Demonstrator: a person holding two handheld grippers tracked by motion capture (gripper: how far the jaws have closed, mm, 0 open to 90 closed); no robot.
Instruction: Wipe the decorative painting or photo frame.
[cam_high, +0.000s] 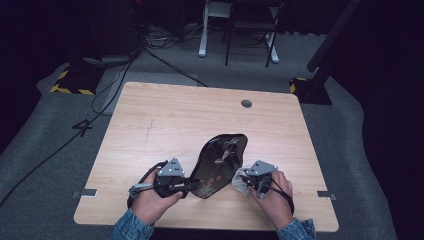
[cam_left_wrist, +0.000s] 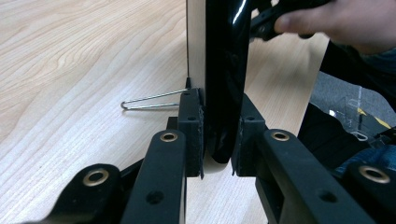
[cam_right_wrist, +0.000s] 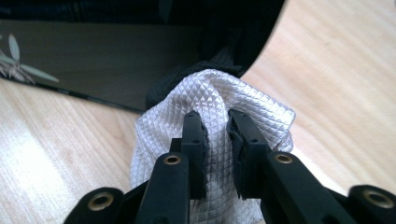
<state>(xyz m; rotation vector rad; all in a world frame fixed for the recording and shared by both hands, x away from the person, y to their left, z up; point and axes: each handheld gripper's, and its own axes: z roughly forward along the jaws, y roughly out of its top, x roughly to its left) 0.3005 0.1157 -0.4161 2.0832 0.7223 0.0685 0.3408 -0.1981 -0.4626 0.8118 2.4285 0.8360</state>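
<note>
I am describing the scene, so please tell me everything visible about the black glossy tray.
The black tray looks lacquered and glossy, with a curved, irregular outline and a faint plant motif. It lies on the wooden table. The left gripper clamps its near rim, and the white cloth held by the right gripper meets its edge.

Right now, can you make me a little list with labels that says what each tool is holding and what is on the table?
Left tool: shut on the edge of the black glossy tray, holding it up off the table
Right tool: shut on the white cloth, pressed against the tray
Tray picture: pale leaves painted on its dark face
Table: light wood, with a round hole near the far edge
Extra: thin wire loop lying on the table beside the left tool
</note>
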